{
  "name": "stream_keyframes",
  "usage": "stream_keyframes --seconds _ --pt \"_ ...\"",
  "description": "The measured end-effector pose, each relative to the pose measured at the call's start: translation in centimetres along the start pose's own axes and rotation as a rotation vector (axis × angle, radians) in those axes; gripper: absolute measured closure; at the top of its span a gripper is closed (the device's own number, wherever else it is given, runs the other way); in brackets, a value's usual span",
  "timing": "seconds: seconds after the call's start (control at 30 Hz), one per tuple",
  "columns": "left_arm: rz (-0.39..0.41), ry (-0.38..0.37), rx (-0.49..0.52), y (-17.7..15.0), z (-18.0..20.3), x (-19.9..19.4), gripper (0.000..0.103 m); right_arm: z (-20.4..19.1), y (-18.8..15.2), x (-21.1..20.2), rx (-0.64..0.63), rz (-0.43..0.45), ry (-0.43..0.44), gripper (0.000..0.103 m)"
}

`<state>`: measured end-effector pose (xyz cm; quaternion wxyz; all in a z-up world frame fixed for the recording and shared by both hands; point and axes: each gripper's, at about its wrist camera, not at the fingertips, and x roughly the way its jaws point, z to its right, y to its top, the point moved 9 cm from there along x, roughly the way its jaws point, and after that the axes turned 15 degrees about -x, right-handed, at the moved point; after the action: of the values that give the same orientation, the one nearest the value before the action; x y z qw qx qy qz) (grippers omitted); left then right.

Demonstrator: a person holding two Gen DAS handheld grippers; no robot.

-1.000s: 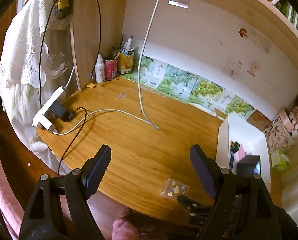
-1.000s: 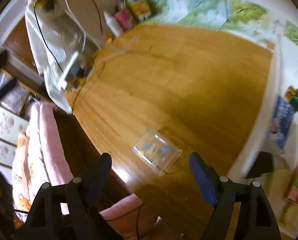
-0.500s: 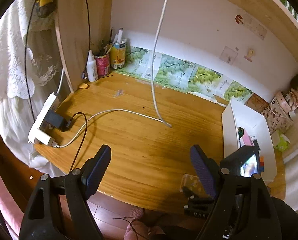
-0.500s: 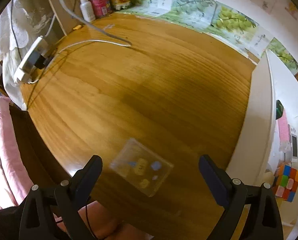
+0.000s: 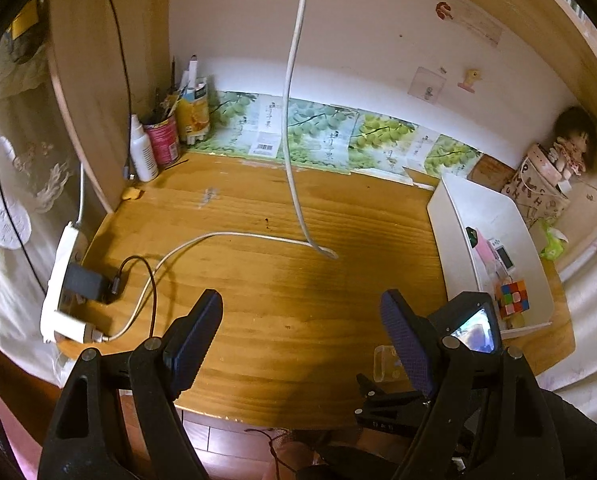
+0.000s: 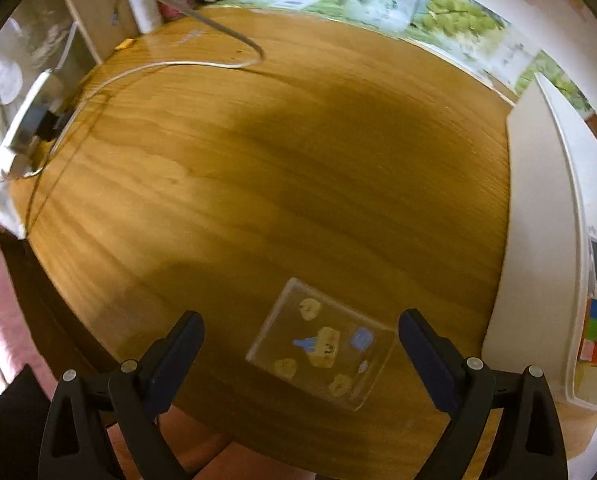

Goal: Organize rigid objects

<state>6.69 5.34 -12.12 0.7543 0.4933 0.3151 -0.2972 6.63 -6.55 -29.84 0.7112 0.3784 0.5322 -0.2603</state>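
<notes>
A clear flat plastic case (image 6: 322,342) with small yellow and blue figures printed on it lies on the wooden desk (image 6: 278,152) near its front edge. My right gripper (image 6: 300,344) is open, its jaws wide on either side of the case, above it and not touching. The case also shows partly in the left wrist view (image 5: 385,362), behind my left finger. My left gripper (image 5: 300,324) is open and empty over the desk's front. A white tray (image 5: 458,216) at the right holds a Rubik's cube (image 5: 512,298) and other small items.
A white cable (image 5: 294,128) hangs down onto the desk and runs to a power strip (image 5: 64,280) at the left edge. Cans and a white bottle (image 5: 142,154) stand in the back left corner. A doll and a patterned box (image 5: 538,188) sit at the back right.
My right gripper has moved toward the clear case, which now lies between its open jaws. My left gripper has pulled back and turned slightly, showing more of the tray.
</notes>
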Motion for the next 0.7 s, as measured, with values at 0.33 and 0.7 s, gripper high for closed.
stream_keyframes --seconds 0.33,0.7 --pt "-0.016 -0.021 0.019 0.6 0.5 0.9 0.019 1.7 -1.3 1.4 0.091 -0.042 0.036 0.028" --pt "0.003 0.003 -0.037 1.3 2.3 1.7 0.019 3.5 0.2 -1.1 0.018 0.028 0.095 0.029"
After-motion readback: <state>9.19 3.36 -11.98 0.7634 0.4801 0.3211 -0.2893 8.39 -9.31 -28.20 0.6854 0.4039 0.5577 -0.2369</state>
